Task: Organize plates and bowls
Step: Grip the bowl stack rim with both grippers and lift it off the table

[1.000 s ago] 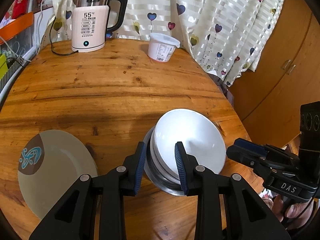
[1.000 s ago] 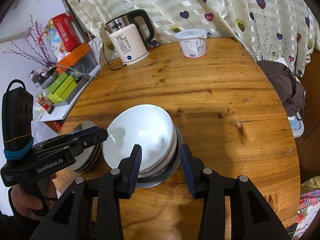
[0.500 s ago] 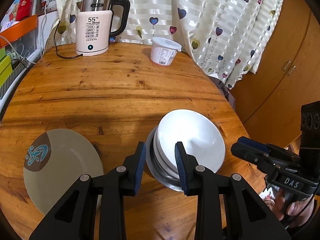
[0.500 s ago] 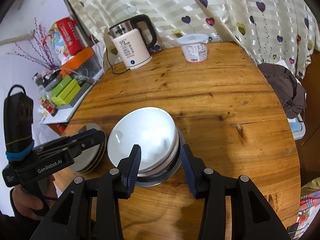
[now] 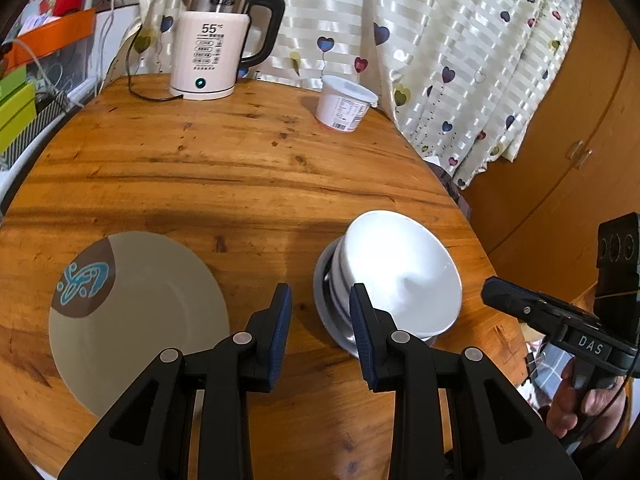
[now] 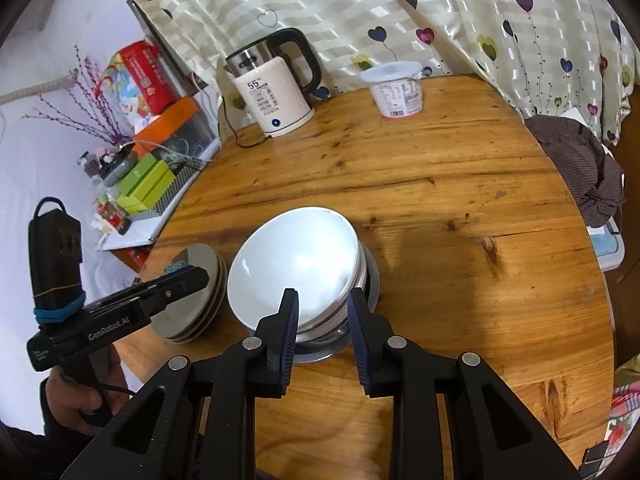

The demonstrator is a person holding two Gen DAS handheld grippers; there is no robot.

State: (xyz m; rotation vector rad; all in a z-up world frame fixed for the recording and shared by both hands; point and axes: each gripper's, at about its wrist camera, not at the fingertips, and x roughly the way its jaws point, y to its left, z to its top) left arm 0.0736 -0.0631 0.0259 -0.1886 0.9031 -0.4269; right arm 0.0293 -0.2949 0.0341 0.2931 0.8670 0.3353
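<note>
A stack of white bowls [image 5: 400, 268] sits in a steel bowl [image 5: 334, 320] near the table's front edge; it also shows in the right wrist view [image 6: 296, 264]. A stack of beige plates [image 5: 136, 316] with a brown-and-blue patch lies to its left, seen side-on in the right wrist view [image 6: 200, 308]. My left gripper [image 5: 320, 312] is open and empty, over bare wood between the plates and the bowls. My right gripper [image 6: 322, 316] is open and empty, just in front of the bowl stack's near rim.
A pink electric kettle [image 5: 208, 60] with its cord and a white plastic tub [image 5: 344, 104] stand at the back of the round wooden table [image 5: 240, 168]. A heart-print curtain hangs behind. Shelves with boxes [image 6: 152, 176] are on the left, a cloth-covered chair [image 6: 584, 168] on the right.
Both grippers have pulled back and up from the bowl stack. The left gripper has shifted left, so its jaws no longer straddle the bowls' rim. The dishes have not moved.
</note>
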